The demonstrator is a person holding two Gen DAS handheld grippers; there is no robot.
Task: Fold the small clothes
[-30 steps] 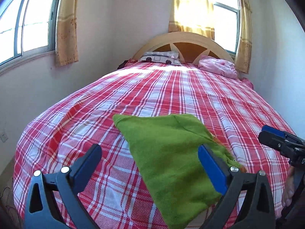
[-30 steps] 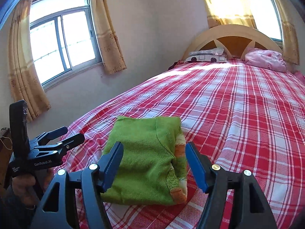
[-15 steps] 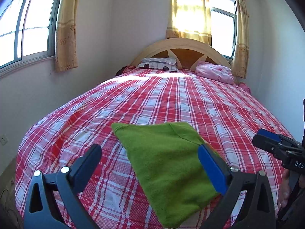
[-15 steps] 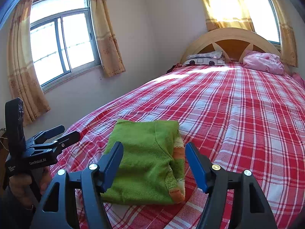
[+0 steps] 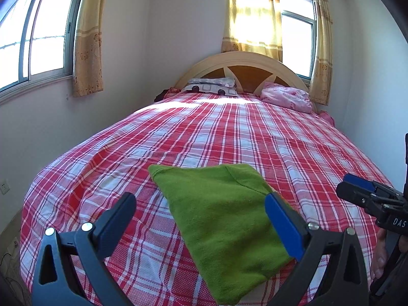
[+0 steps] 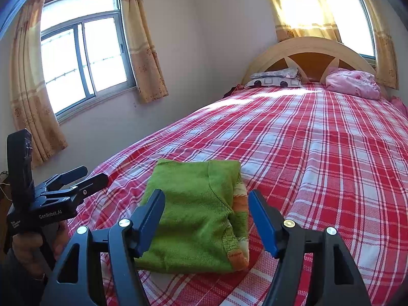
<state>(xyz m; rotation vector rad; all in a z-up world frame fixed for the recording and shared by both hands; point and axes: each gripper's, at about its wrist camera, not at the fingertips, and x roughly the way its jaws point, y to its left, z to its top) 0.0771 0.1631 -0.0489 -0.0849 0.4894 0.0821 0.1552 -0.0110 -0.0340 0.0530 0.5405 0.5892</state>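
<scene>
Where the left wrist camera looks along its own fingers, the left gripper (image 5: 200,213) hangs above the near end of the bed with its jaws spread wide and nothing between the pads. Below and beyond it the folded green garment (image 5: 221,219) lies flat on the red plaid bedspread (image 5: 229,137), its near corner running down toward the foot of the bed. At the right edge of this view the right gripper (image 5: 357,191) shows from the side, above the bedspread and apart from the garment, with part of the hand that holds it below. Farther up the bed a patterned pillow (image 5: 214,88) and a pink bundle (image 5: 288,97) rest against the arched wooden headboard (image 5: 244,60). In the right wrist view, the right gripper (image 6: 206,219) also stands open, its blue pads to either side of the garment (image 6: 193,211) as seen from here but gripping nothing. From this side the garment shows a striped orange and pale edge at its right. The left gripper (image 6: 89,176) appears at the left, held by a hand (image 6: 25,250), open and clear of the cloth.
</scene>
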